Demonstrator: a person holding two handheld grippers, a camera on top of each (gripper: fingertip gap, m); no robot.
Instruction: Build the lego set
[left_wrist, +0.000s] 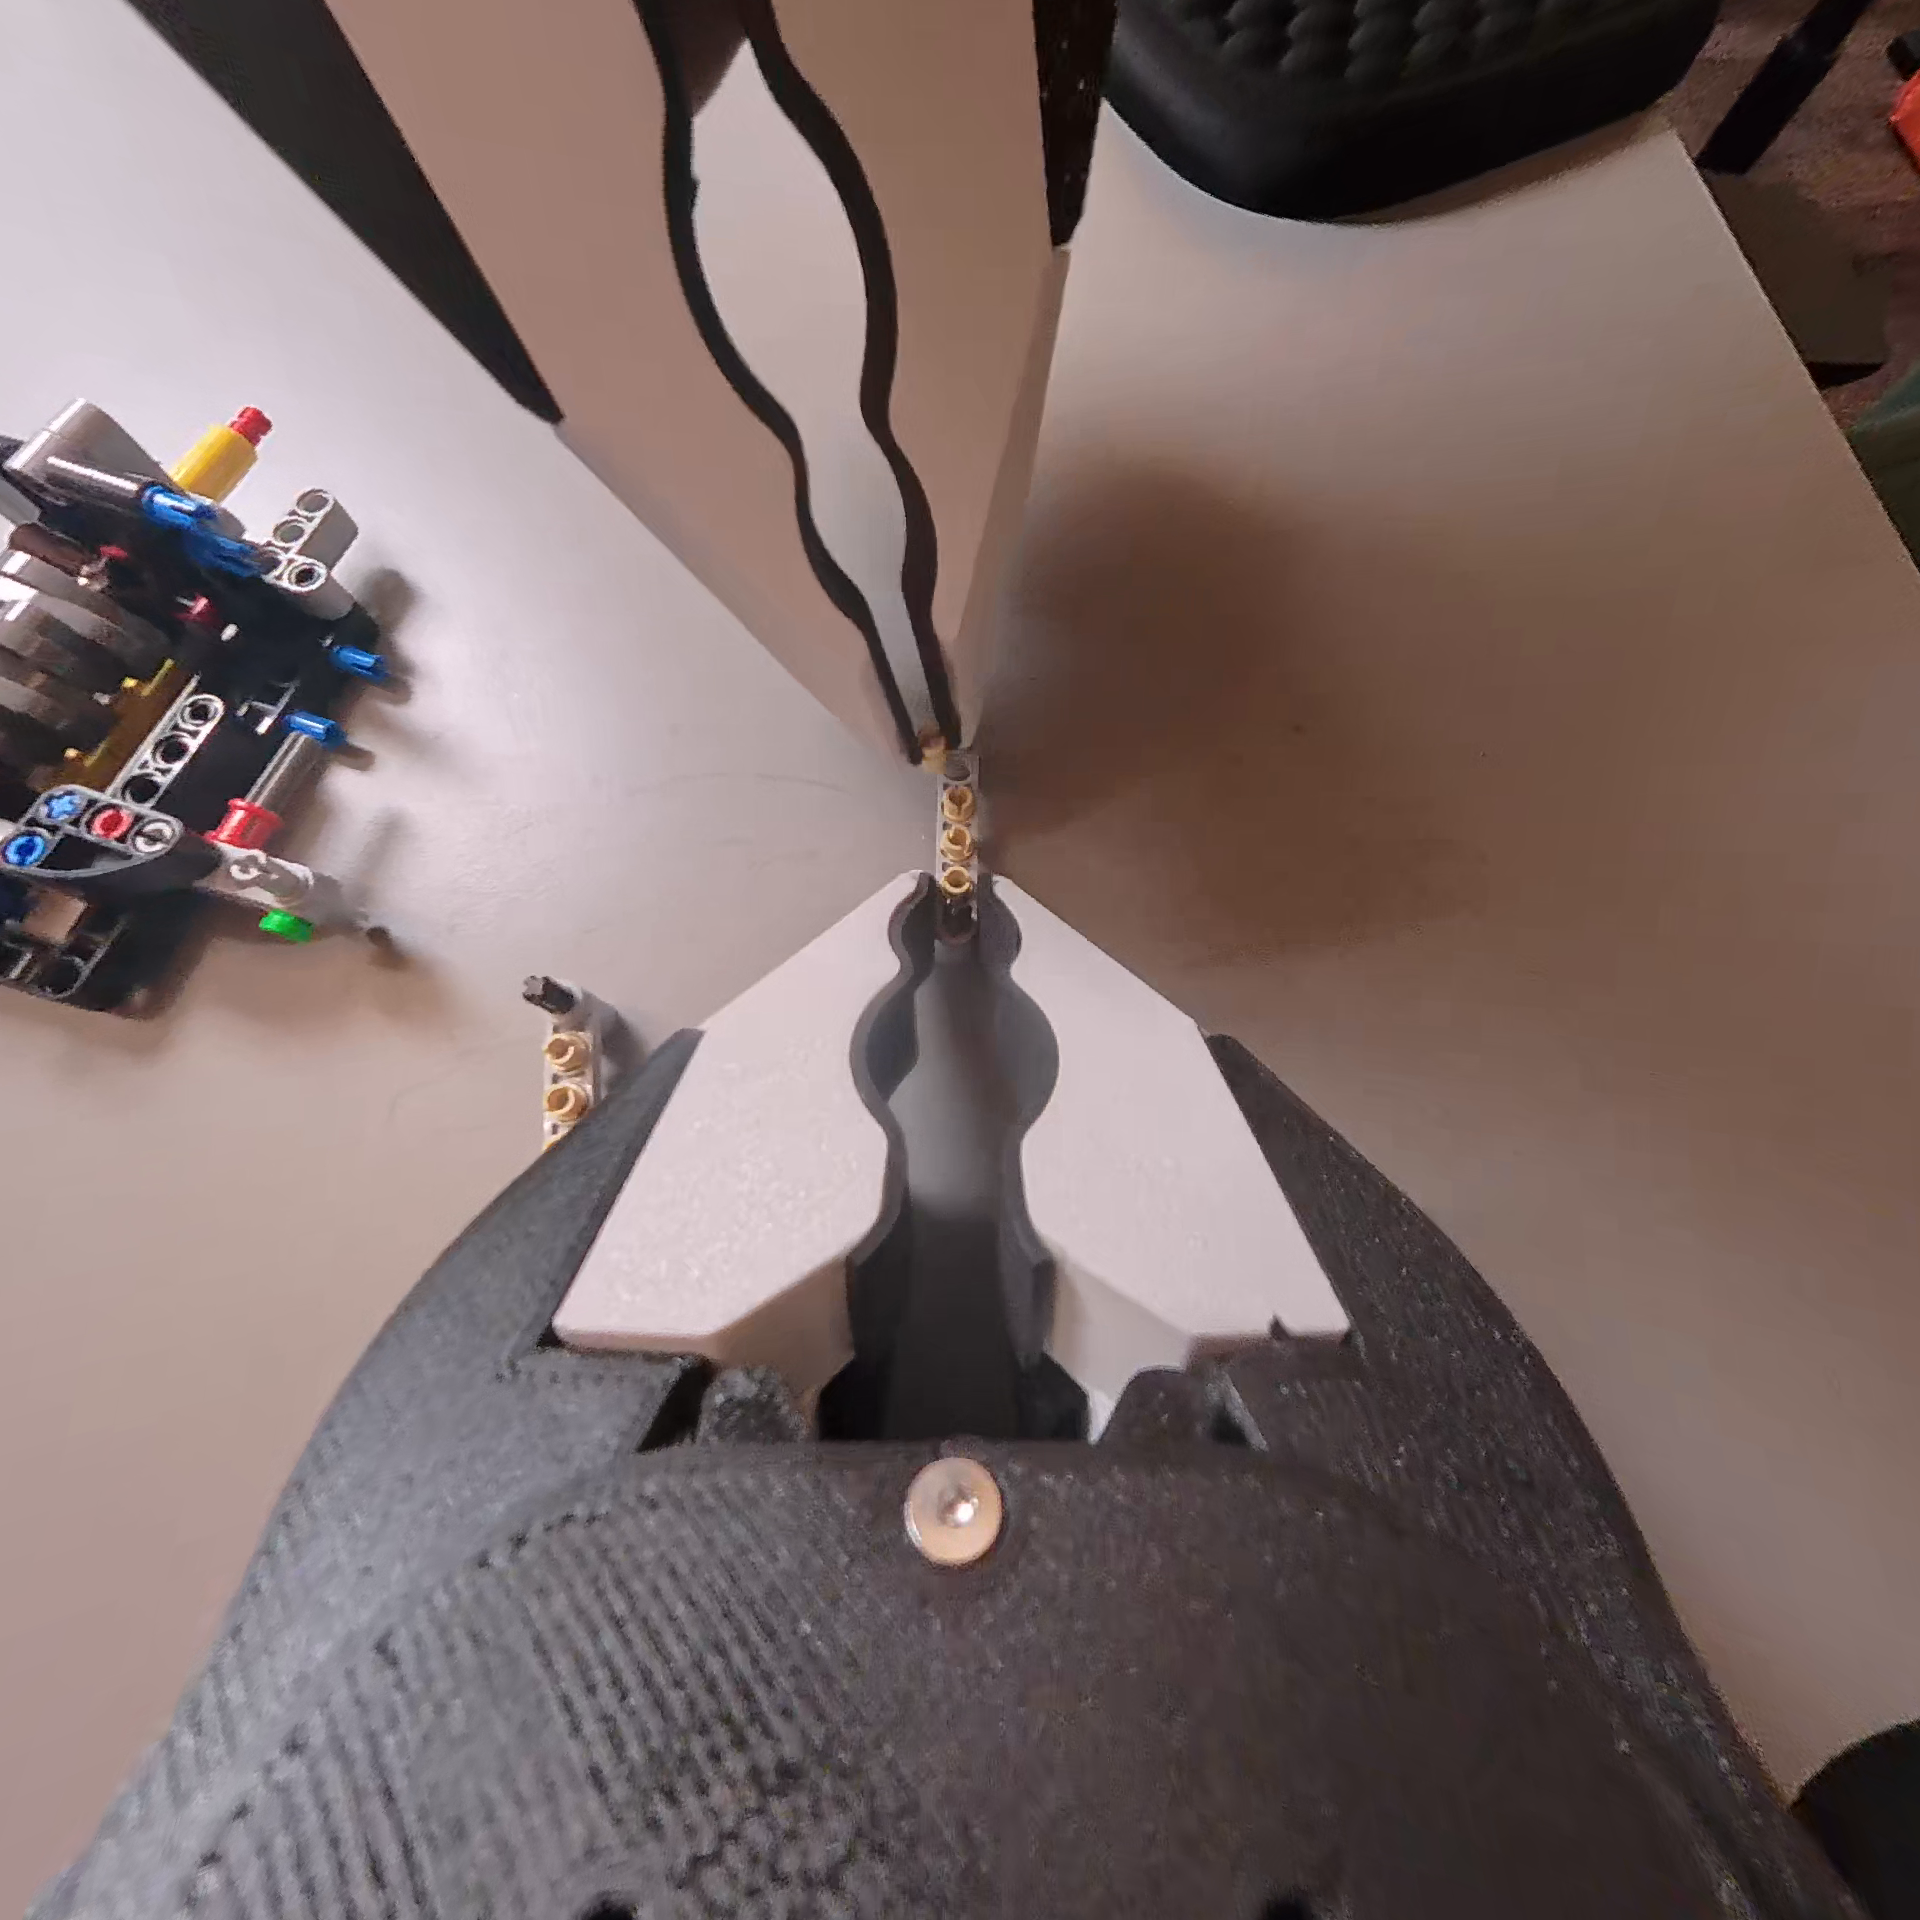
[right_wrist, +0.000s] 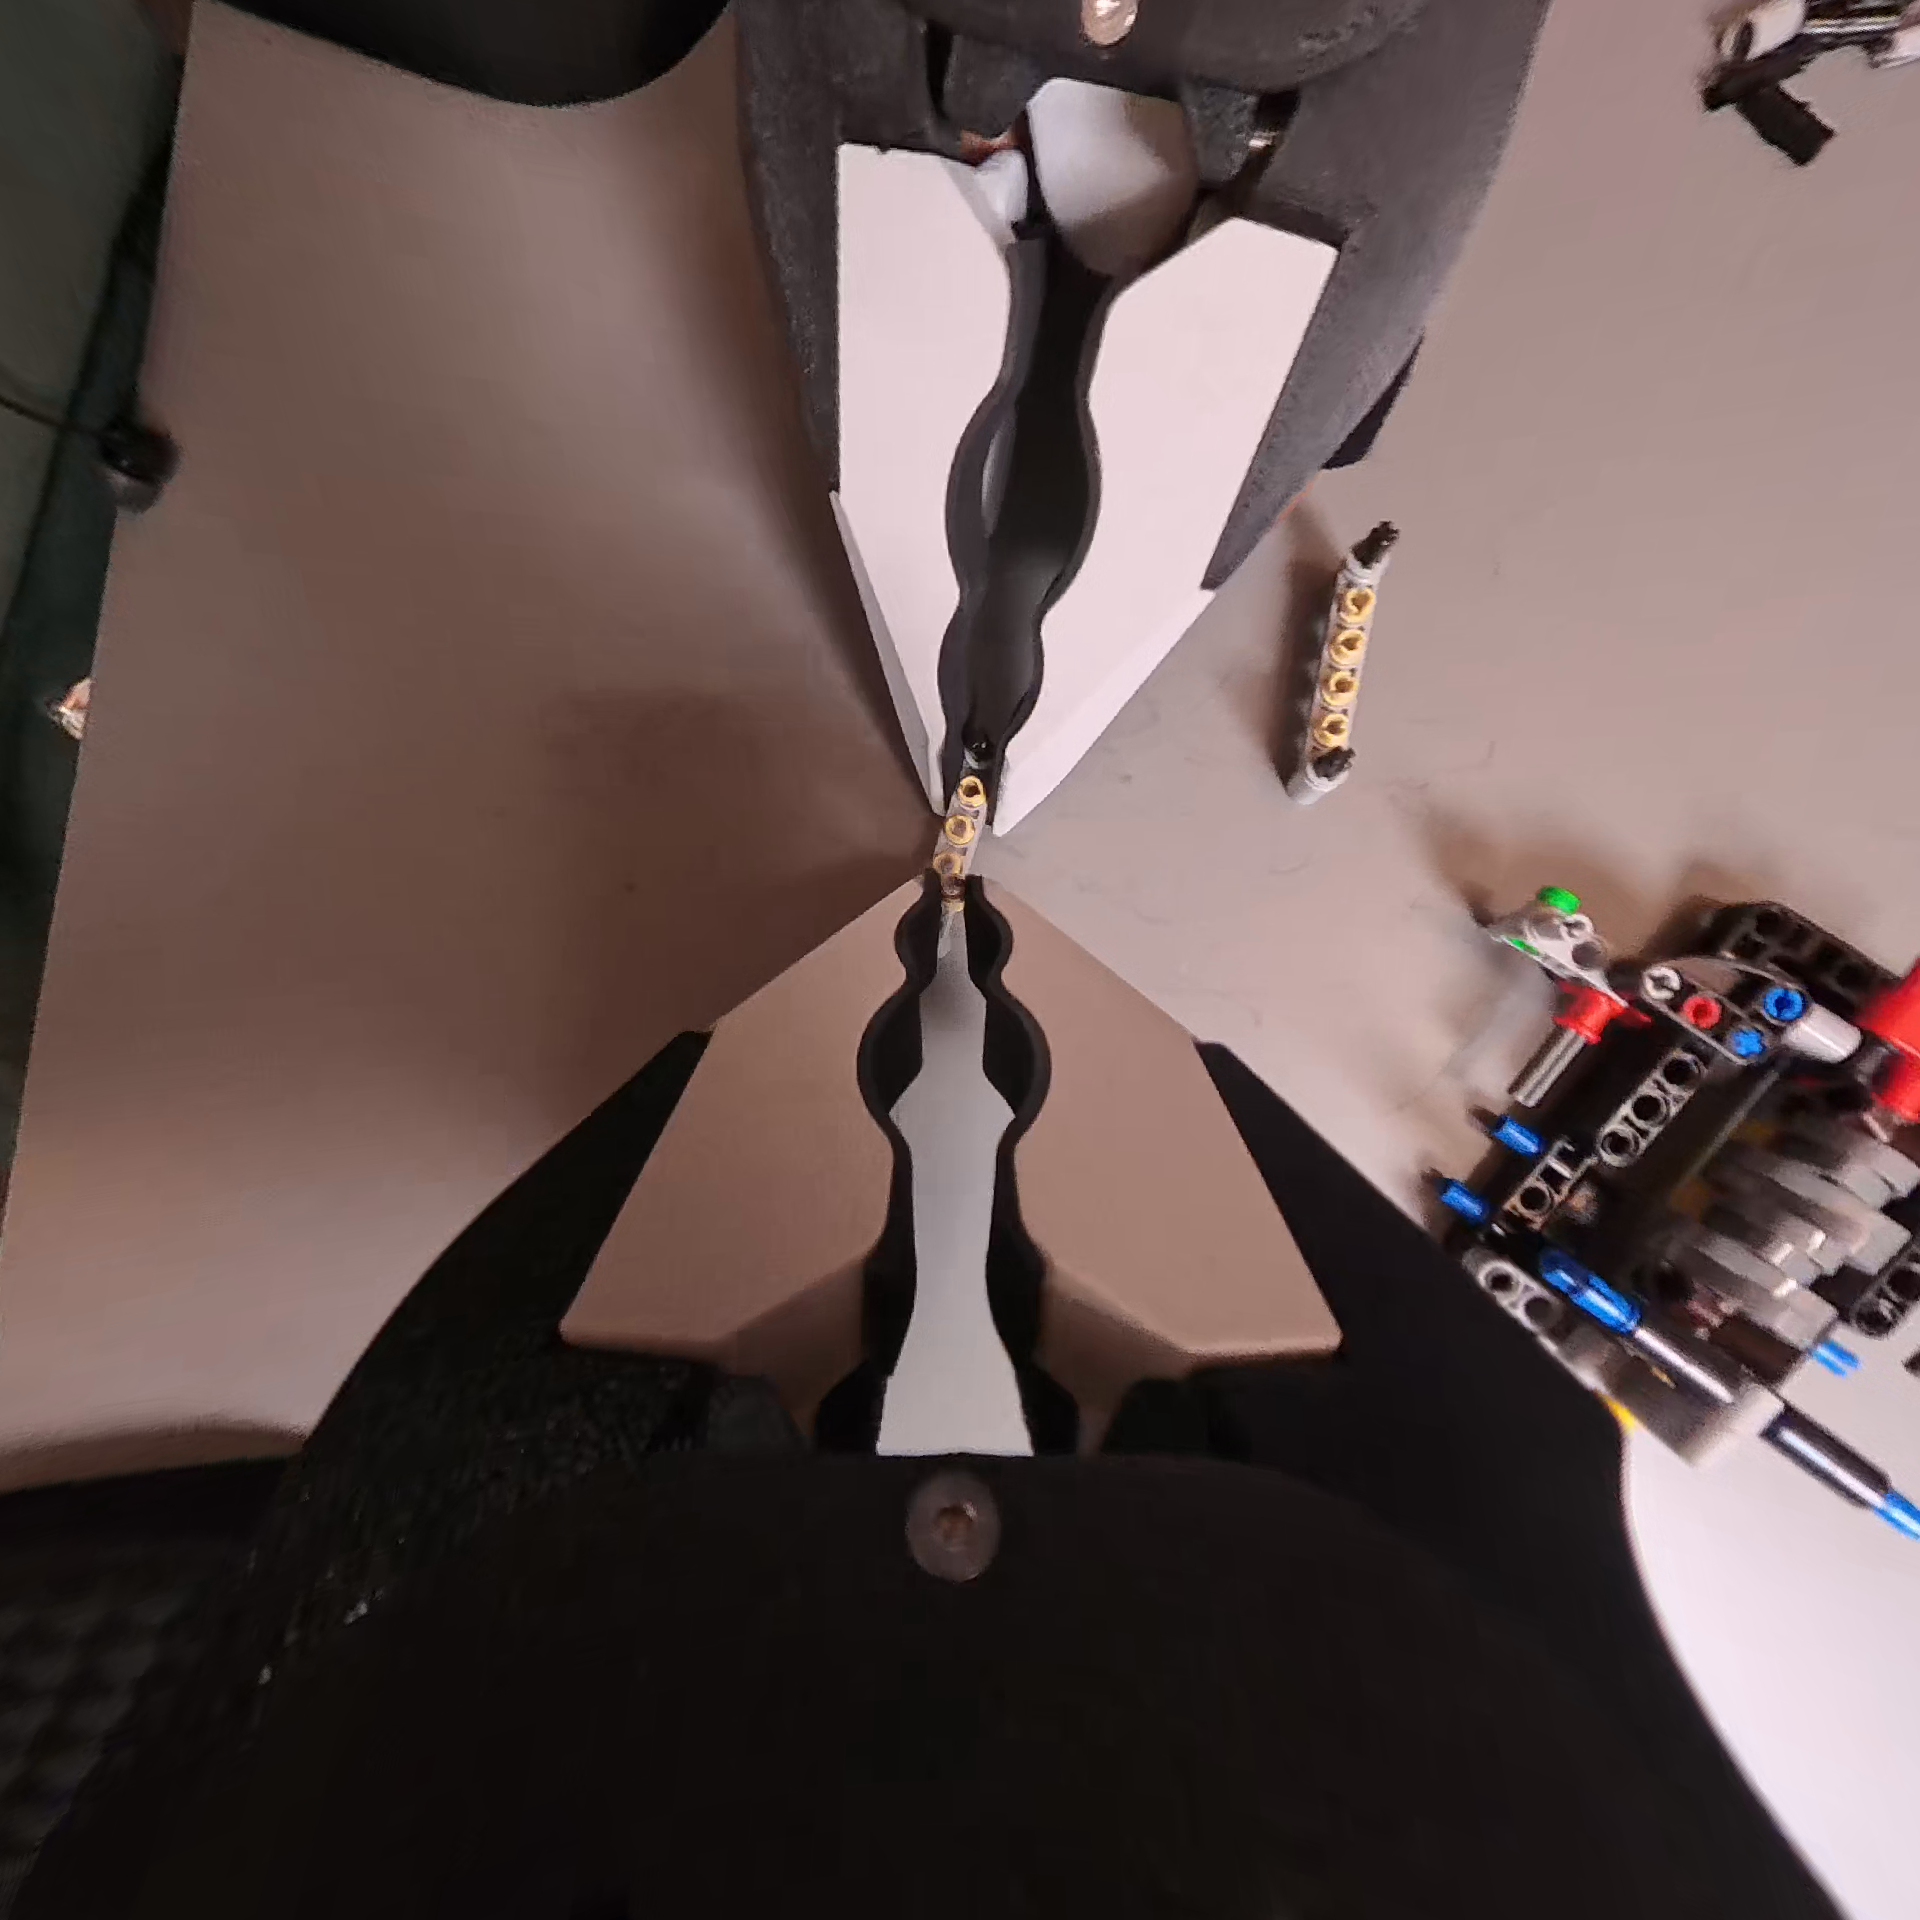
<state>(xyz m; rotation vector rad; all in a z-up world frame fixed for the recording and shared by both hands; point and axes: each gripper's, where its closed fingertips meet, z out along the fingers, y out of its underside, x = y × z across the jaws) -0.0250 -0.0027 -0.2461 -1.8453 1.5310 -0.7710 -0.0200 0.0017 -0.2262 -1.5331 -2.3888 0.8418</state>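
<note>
Pinching opposite ends of one short grey beam (left_wrist: 957, 831) studded with tan pins, the left gripper (left_wrist: 954, 914) and right gripper (right_wrist: 951, 899) meet tip to tip above the white counter (left_wrist: 1351, 520), the beam bridging them.

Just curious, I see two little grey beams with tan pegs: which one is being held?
The short grey beam with tan pegs pinched end to end between the left gripper and right gripper. The other grey beam lies loose on the white table.
</note>
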